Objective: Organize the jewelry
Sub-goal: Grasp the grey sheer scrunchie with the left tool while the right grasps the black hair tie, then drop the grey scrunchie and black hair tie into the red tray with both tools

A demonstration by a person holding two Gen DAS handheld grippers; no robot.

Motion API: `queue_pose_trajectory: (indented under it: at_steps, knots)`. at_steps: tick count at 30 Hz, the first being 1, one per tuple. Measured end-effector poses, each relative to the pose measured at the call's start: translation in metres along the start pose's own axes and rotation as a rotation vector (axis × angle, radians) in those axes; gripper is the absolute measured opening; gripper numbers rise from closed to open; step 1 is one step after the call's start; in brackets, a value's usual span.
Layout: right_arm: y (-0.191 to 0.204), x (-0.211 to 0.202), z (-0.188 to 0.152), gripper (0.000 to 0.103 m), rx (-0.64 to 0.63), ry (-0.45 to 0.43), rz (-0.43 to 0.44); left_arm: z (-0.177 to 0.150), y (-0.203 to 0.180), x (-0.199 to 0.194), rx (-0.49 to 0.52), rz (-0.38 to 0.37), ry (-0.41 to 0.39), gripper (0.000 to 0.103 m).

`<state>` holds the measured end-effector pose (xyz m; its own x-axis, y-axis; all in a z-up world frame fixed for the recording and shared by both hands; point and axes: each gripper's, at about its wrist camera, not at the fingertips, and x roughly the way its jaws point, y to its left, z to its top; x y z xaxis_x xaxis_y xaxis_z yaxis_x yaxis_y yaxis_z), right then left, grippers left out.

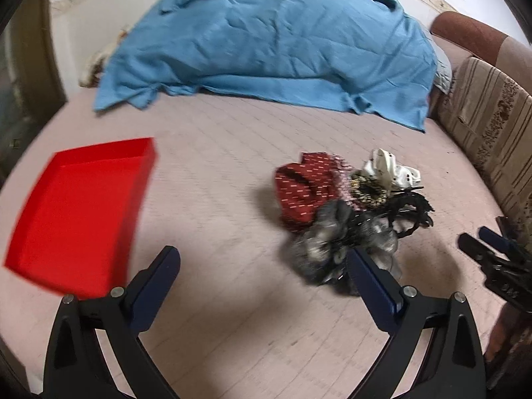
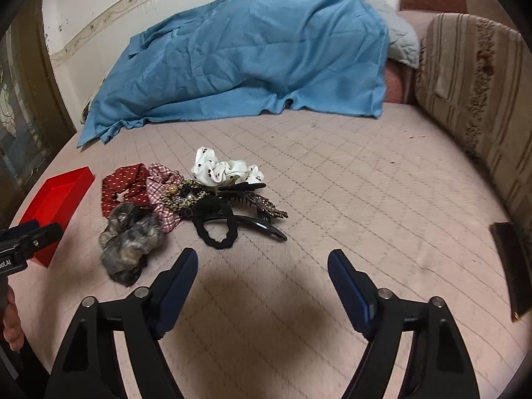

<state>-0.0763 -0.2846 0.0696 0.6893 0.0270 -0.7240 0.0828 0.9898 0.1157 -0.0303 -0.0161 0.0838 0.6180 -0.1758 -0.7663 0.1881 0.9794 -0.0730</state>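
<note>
Both my grippers spread wide, empty: left gripper (image 1: 262, 262), right gripper (image 2: 262, 266). Pile of hair accessories mid-bed on pink quilted mattress (image 2: 365, 183). Grey scrunchie (image 1: 332, 242) nearest, just ahead-right of left gripper, touching its right finger in view. Red tray (image 1: 76, 209) far left. I judge left arm closer.

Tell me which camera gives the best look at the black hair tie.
The right wrist view: the black hair tie lies sharp and in the open at the pile's near edge. In the left wrist view the pile is blurred, and I cannot pick it out.
</note>
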Motion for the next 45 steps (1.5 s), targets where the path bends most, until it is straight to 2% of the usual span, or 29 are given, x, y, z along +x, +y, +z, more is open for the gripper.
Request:
queue_pose_trajectory:
  at_steps: [4,6,9,13,16,17,18,19,20,23,32,36,39,42,43,45]
  knots:
    - [-0.005,0.026,0.008,0.072,0.028,0.035,0.059,0.008,-0.01,0.037,-0.018,-0.064,0.055,0.096]
    - [-0.004,0.039,0.011,0.064,0.025,0.05,0.086,0.01,-0.011,0.052,-0.038,-0.079,0.082,0.092]
    - [0.002,0.052,0.016,0.061,0.016,0.054,0.138,0.012,-0.008,0.071,-0.069,-0.119,0.121,0.084]
    - [0.011,0.065,0.021,0.059,-0.012,0.032,0.142,0.013,-0.007,0.084,-0.09,-0.184,0.154,0.077]
    - [0.014,0.07,0.026,0.051,-0.011,0.022,0.145,0.014,-0.011,0.087,-0.09,-0.239,0.175,0.067]
    - [0.014,0.071,0.027,0.046,-0.008,0.022,0.141,0.014,-0.012,0.088,-0.093,-0.258,0.183,0.056]
    - [0.013,0.072,0.029,0.038,-0.007,0.02,0.14,0.013,-0.013,0.09,-0.098,-0.272,0.194,0.037]
    - [0.013,0.072,0.03,0.031,-0.005,0.019,0.146,0.012,-0.013,0.092,-0.109,-0.289,0.212,0.029]
    - [0.013,0.073,0.031,0.02,-0.002,0.025,0.156,0.012,-0.013,0.092,-0.123,-0.297,0.22,0.019]
    - [0.011,0.07,0.031,0.009,0.003,0.031,0.176,0.011,-0.011,0.082,-0.143,-0.313,0.208,0.014]
    - [0.013,0.031,0.029,0.007,0.029,-0.008,0.223,0.018,0.016,0.017,-0.177,-0.372,0.104,0.014]
    - [0.024,0.01,0.036,0.007,0.041,-0.025,0.259,0.028,0.045,-0.007,-0.189,-0.332,0.044,0.014]
    - [0.046,0.002,0.047,0.007,0.03,-0.024,0.314,0.033,0.08,-0.023,-0.185,-0.227,-0.011,0.014]
    - [0.083,0.003,0.059,0.007,0.005,-0.001,0.386,0.039,0.119,-0.026,-0.206,-0.103,-0.027,0.014]
    - [0.092,0.005,0.06,0.007,0.004,0.01,0.407,0.041,0.137,-0.025,-0.208,-0.027,-0.032,0.014]
    - [0.122,0.016,0.067,0.007,0.006,0.041,0.46,0.041,0.158,-0.022,-0.211,0.062,-0.038,0.014]
